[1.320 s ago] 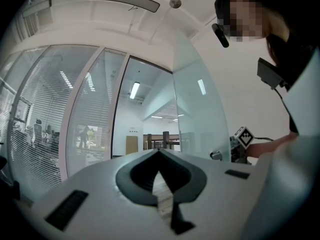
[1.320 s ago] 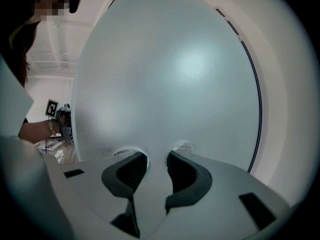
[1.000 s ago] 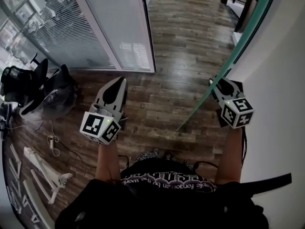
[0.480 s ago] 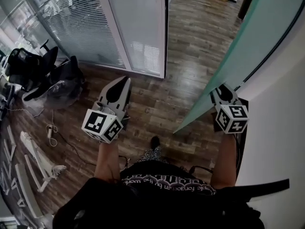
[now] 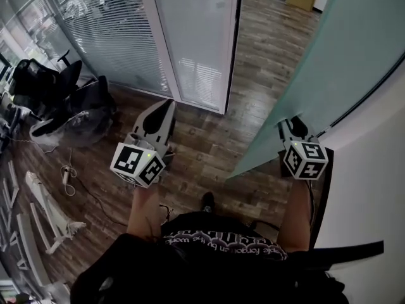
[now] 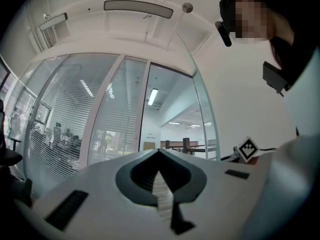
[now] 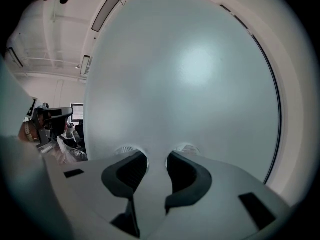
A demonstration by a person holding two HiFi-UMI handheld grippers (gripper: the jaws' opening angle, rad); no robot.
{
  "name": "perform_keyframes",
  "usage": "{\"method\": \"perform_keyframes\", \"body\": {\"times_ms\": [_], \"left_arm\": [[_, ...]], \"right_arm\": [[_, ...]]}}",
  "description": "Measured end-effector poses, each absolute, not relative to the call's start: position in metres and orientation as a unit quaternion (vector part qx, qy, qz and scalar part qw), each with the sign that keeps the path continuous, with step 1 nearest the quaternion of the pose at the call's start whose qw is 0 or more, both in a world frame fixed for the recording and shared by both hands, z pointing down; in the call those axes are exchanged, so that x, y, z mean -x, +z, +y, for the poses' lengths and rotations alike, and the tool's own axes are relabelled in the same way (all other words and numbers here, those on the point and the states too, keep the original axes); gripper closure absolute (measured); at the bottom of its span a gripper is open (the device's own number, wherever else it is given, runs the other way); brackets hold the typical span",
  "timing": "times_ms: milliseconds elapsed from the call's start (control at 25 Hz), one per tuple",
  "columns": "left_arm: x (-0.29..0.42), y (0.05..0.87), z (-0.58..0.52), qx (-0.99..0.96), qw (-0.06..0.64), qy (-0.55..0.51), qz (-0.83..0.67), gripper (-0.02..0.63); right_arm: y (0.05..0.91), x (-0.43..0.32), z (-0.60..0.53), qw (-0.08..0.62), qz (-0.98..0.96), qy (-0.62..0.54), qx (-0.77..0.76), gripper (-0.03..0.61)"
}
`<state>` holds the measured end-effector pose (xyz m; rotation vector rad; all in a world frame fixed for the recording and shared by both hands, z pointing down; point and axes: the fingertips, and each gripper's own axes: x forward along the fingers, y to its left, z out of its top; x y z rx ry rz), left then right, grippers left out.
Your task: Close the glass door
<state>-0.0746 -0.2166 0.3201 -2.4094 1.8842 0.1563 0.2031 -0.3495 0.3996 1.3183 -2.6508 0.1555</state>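
Head view: right gripper [image 5: 283, 125] set against the glass door [image 5: 329, 56], left gripper [image 5: 167, 106] empty

Nearest, the person's dark-clad torso fills the bottom edge of the picture, and both forearms reach forward. On the right, the right gripper's jaws stand well apart with nothing between them. In the right gripper view both fingertips [image 7: 135, 161] touch the frosted face of the door. The door is a pale green frosted pane, angled out from the white wall [image 5: 373, 170] over the wooden floor [image 5: 209, 138]. Its bottom corner meets the floor just ahead of the person. On the left, the left gripper is held out above the floor and touches nothing. The left gripper view shows its jaws drawn together with nothing held. Farther off stands a glass partition [image 5: 190, 37] with blinds. Dark office chairs [image 5: 69, 97] sit at the floor's left edge.
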Motion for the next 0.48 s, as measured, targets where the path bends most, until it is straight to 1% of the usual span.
{"method": "perform_keyframes", "body": {"times_ms": [480], "left_arm": [[0.139, 0.315, -0.277, 0.777, 0.053, 0.031, 0.627, 0.612]], "right_arm": [[0.393, -0.146, -0.419, 0.078, -0.883, 0.048, -0.460, 0.449]]}}
